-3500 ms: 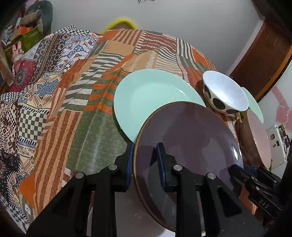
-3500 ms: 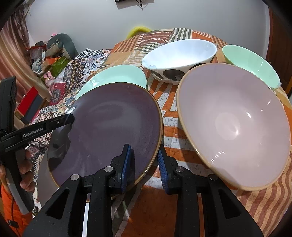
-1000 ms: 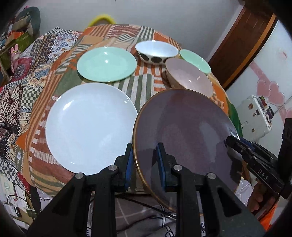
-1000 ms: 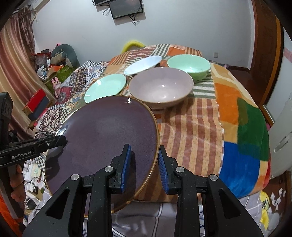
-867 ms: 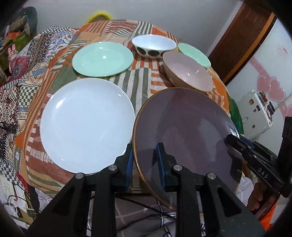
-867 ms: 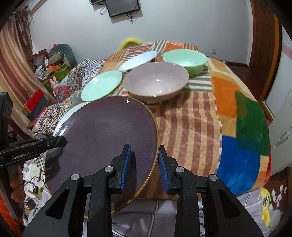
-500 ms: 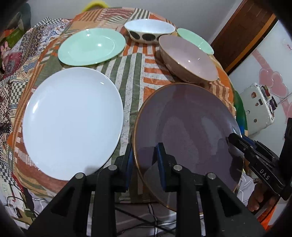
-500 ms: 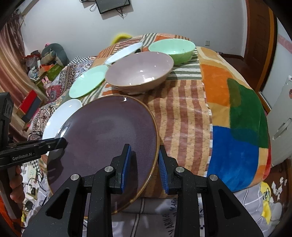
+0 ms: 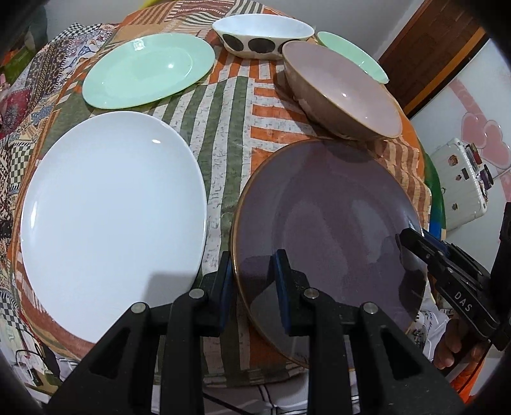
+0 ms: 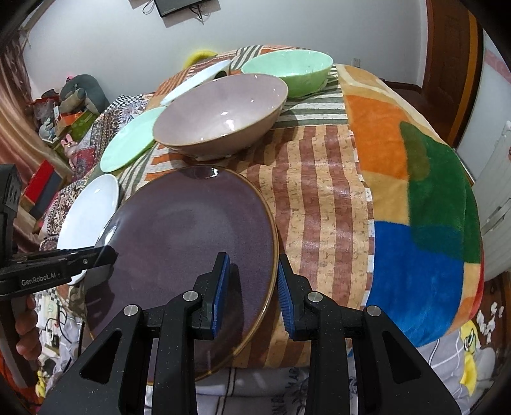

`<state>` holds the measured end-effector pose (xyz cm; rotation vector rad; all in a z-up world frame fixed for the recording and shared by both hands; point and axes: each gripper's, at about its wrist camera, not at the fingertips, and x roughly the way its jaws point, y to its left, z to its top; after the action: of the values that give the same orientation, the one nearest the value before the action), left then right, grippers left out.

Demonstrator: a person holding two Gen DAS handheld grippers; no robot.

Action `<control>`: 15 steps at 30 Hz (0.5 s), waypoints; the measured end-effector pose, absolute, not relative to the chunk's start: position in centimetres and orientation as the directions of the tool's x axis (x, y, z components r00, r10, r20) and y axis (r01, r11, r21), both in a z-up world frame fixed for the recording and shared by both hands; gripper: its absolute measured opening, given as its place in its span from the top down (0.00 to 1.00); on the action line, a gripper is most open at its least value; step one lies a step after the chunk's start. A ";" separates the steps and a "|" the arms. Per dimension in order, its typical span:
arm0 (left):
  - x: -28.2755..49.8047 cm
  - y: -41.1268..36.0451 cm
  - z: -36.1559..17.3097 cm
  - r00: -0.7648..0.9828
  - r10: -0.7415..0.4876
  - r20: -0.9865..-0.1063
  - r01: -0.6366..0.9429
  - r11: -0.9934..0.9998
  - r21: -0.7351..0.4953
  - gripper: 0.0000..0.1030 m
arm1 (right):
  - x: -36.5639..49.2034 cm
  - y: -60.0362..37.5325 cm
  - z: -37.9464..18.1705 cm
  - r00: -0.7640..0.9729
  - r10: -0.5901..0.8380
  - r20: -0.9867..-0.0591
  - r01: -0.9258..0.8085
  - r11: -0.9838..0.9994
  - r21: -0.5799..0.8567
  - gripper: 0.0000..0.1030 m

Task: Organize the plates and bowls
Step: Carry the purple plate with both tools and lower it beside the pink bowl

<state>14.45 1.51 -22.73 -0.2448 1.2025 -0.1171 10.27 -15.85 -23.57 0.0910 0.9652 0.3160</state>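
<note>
A cluttered bedroom with pale walls

A patchwork cloth (image 10: 322,191) drapes the table; a dark screen (image 10: 185,7) hangs on the grey-white wall (image 10: 95,38), a brown wooden door (image 10: 453,48) stands at right, and toys and boxes (image 10: 60,108) pile up beside a reddish curtain (image 10: 12,127).

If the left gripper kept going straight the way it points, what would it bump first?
The left gripper already clamps the purple plate, so that goes with it. Straight ahead lies the striped cloth, probably the first contact, though depth is unclear.
</note>
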 end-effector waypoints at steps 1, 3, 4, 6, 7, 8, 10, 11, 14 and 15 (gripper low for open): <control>14.6 1.4 -22.8 0.359 -0.217 -0.908 -0.036 0.969 -0.246 0.76 | 10.3 -15.9 -23.7 0.526 0.304 -0.794 -0.221 0.951 0.218 0.74; 14.8 1.4 -22.8 0.360 -0.213 -0.908 -0.034 0.970 -0.241 0.76 | 10.4 -16.0 -23.8 0.524 0.305 -0.795 -0.218 0.951 0.220 0.74; 14.8 1.4 -22.8 0.359 -0.212 -0.909 -0.036 0.970 -0.241 0.76 | 10.3 -16.0 -23.7 0.524 0.305 -0.795 -0.218 0.951 0.220 0.74; 14.9 1.5 -22.9 0.354 -0.215 -0.910 -0.040 0.969 -0.244 0.76 | 10.5 -16.0 -23.8 0.525 0.302 -0.796 -0.218 0.951 0.217 0.74; 14.9 1.5 -22.9 0.352 -0.217 -0.910 -0.041 0.968 -0.247 0.76 | 10.5 -16.0 -23.8 0.524 0.301 -0.797 -0.218 0.952 0.216 0.74; 14.9 1.4 -22.9 0.352 -0.216 -0.910 -0.040 0.968 -0.246 0.76 | 10.5 -16.0 -23.8 0.523 0.301 -0.798 -0.218 0.952 0.216 0.74; 14.8 1.3 -22.9 0.354 -0.210 -0.911 -0.038 0.970 -0.239 0.76 | 10.5 -16.0 -23.9 0.519 0.309 -0.797 -0.221 0.949 0.224 0.72; 14.8 1.2 -22.9 0.353 -0.206 -0.913 -0.038 0.971 -0.234 0.76 | 10.6 -16.0 -23.9 0.516 0.311 -0.798 -0.223 0.948 0.225 0.72; 14.8 1.0 -22.9 0.347 -0.199 -0.917 -0.033 0.974 -0.224 0.73 | 10.7 -16.0 -23.9 0.515 0.308 -0.800 -0.222 0.949 0.223 0.72; 14.9 0.9 -22.8 0.344 -0.196 -0.918 -0.033 0.975 -0.220 0.72 | 10.7 -15.9 -23.9 0.515 0.305 -0.801 -0.221 0.950 0.220 0.72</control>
<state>14.89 0.91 -22.83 -0.2144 1.2173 -0.1065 10.68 -15.90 -23.86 0.0938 0.9799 0.3170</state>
